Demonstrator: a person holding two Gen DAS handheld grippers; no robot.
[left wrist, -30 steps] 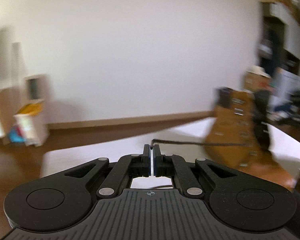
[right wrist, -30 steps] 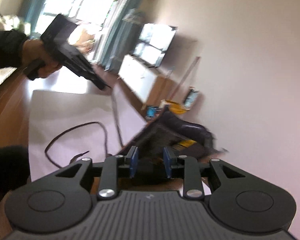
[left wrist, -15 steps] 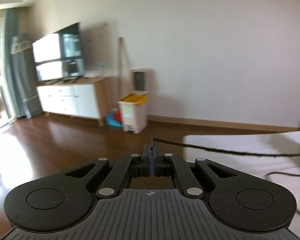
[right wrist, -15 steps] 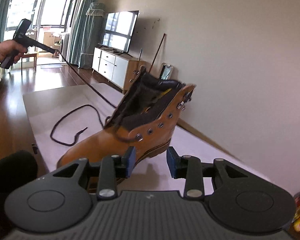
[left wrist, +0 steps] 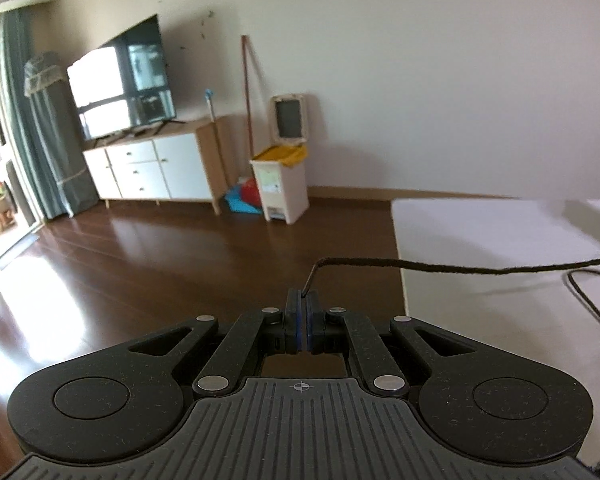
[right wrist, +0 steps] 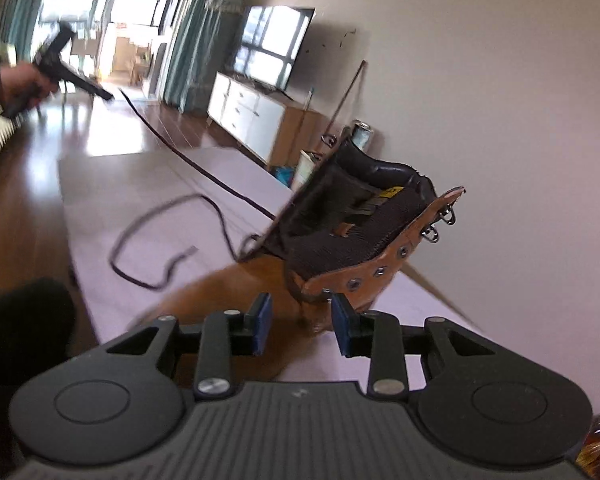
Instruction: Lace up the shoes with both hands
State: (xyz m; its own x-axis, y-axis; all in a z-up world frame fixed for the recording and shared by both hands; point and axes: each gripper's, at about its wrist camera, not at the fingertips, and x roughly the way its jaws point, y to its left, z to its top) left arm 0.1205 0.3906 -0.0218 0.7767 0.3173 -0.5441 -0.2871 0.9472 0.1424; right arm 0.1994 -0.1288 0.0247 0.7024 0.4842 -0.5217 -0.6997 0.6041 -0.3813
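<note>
A brown lace-up boot with a dark lining lies tilted on the pale table cover, its eyelets and hooks facing me. My right gripper stands open just in front of its laced part, blue pads clear of the leather. A dark lace runs taut from the boot up to my left gripper, held far off at the upper left. In the left wrist view that left gripper is shut on the lace, which stretches away to the right. Another stretch of lace lies slack in a loop on the table.
The table's left edge drops to a dark wooden floor. Against the far wall stand a white cabinet with a TV and a lidded bin. A hand holds the left gripper; a dark shape sits at lower left.
The left gripper swung away from the boot toward the room's left side, drawing the lace straight. The right gripper sank closer to the boot, and its jaws widened slightly.
</note>
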